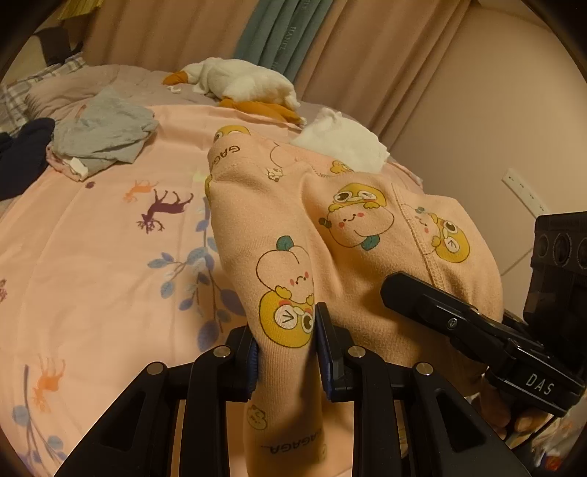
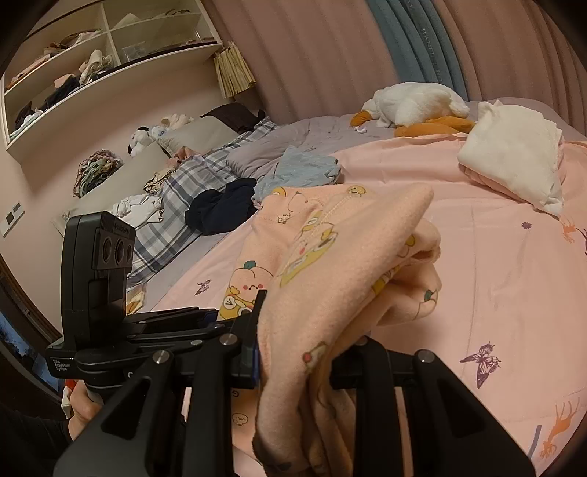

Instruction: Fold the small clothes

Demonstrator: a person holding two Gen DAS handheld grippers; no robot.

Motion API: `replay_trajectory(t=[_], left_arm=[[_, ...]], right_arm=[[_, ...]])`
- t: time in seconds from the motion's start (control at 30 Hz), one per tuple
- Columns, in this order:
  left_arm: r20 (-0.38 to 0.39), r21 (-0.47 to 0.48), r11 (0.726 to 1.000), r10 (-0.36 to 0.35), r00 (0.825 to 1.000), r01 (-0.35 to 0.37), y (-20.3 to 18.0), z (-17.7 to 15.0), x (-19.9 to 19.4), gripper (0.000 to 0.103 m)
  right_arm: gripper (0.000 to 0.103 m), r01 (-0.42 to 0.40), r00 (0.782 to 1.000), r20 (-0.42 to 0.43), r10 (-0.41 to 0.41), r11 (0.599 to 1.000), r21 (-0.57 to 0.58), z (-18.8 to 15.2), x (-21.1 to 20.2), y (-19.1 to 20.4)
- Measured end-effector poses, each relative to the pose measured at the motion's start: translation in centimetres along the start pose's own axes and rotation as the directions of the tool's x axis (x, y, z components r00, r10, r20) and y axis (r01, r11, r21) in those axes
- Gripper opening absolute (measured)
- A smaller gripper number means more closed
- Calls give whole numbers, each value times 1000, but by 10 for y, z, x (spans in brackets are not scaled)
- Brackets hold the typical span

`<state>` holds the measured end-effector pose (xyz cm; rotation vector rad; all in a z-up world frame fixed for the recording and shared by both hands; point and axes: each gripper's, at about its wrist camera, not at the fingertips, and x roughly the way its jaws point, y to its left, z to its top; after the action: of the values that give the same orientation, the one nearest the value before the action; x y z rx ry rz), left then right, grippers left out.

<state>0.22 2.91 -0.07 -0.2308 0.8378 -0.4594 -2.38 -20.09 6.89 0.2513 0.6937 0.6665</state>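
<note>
1. Surveying the bed, I note a pink printed sheet (image 1: pixel 91 235) under the work, with a grey garment (image 1: pixel 104 134) and a dark navy garment (image 1: pixel 25 154) heaped at its far left
2. A white goose plush (image 1: pixel 238 82) lies near the curtain (image 1: pixel 176 33), and a folded white cloth (image 1: pixel 343 141) sits just beyond the work piece
3. Shelves (image 2: pixel 106 33) of clothes show in the right wrist view, well apart
4. The peach cartoon-print garment (image 1: pixel 352 227) is bunched and raised off the sheet between my two grippers, its fleecy inner side (image 2: pixel 330 264) turned out on the right
5. My left gripper (image 1: pixel 286 341) is clamped on a fold of it
6. My right gripper (image 2: pixel 304 352) is clamped on another fold, the cloth draping over and hiding one finger
</note>
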Motion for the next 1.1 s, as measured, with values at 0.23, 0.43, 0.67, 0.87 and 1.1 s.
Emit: replay_trajectory(t=[0.23,0.43,0.67,0.87,1.1], left_arm=[[7,-3,1000,6,1000,-6,2,1,-4,24],[10,-6,1000,13,1000,-13,2,0,-5,24],[11,-9,1000,17,1000,-17,2,0,-6,24],[12,-17,1000,19,1000,-18,4,-1,-7,24],[8,-25,1000,19,1000,-18,7,-1,-7,24]], right_arm=[[26,-10,1000,-6,10,1000,-12,4,5,4],[26,-16,1000,-12,15,1000,-23,6,8,6],[26,-18,1000,-15,18,999,-30,8,13,8],[26,-18,1000,-20,18,999,-33,9,16,11],[26,-20,999,-28,19,999,-35,9,22,14]])
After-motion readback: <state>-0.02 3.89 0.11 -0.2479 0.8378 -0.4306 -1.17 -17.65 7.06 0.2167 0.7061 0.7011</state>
